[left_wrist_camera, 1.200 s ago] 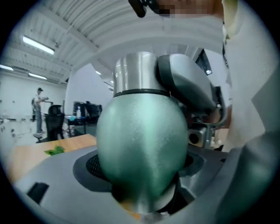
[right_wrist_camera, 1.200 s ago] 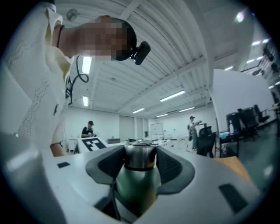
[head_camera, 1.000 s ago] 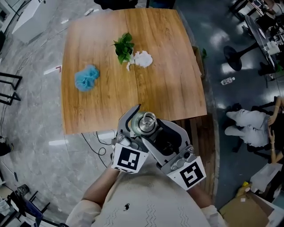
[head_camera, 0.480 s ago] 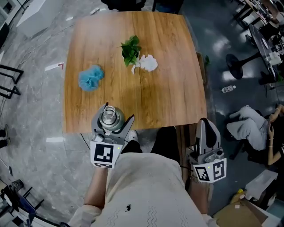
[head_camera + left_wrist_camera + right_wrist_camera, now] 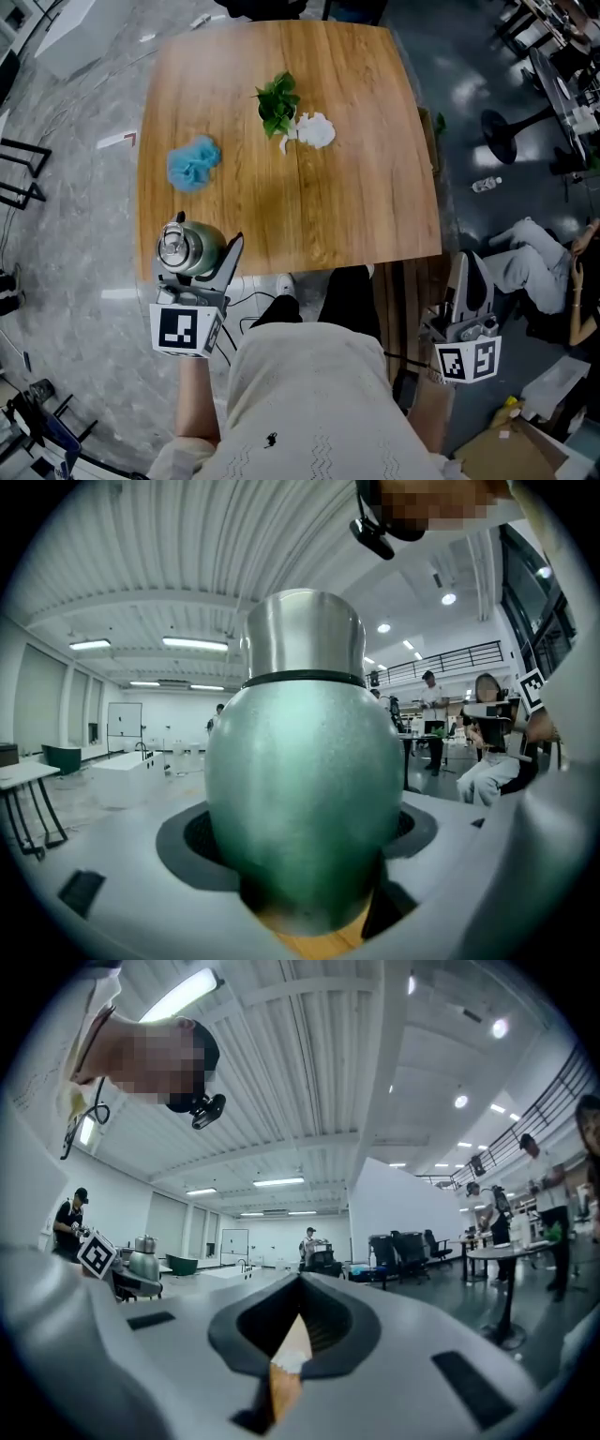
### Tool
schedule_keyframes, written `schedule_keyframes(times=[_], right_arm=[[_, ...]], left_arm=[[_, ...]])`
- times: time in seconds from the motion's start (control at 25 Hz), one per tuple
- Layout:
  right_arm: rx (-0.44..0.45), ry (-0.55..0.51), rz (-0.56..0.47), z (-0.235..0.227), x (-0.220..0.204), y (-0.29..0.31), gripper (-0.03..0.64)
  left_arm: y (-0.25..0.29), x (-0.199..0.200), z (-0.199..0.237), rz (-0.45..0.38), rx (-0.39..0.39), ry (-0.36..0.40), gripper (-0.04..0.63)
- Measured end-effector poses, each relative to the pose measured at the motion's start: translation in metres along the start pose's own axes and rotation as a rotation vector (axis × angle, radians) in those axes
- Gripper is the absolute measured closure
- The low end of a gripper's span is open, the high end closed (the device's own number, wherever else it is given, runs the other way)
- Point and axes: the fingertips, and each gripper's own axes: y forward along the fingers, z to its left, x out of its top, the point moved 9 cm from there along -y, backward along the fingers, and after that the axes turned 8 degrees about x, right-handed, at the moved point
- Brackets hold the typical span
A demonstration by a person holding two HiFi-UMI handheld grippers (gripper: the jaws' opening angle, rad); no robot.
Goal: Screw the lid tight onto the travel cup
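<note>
The wooden table (image 5: pixel 356 187) carries a leafy sprig (image 5: pixel 277 103) and a blue puff (image 5: pixel 192 164). At its near left corner the left gripper (image 5: pixel 197 258) pinches the green travel cup (image 5: pixel 300 799). Its steel lid (image 5: pixel 305 635) sits seated, hiding any contents. The right gripper (image 5: pixel 467 267), pressed together on nothing, hangs well apart. The screwing looks done.

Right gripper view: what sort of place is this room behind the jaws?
Probably a large open lab or workshop hall: a row of dark office chairs, a round work table on a pedestal, and long strip lights overhead.
</note>
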Motion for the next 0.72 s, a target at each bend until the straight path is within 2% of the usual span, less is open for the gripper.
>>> schedule_keyframes(times=[0.28, 0.72], right_arm=[[0.036, 0.009, 0.004, 0.005, -0.002, 0.007, 0.597], [0.044, 0.021, 0.013, 0.005, -0.008, 0.004, 0.597]], left_arm=[[0.004, -0.003, -0.015, 0.01, -0.042, 0.007, 0.188], [0.009, -0.005, -0.024, 0.027, -0.076, 0.007, 0.188]])
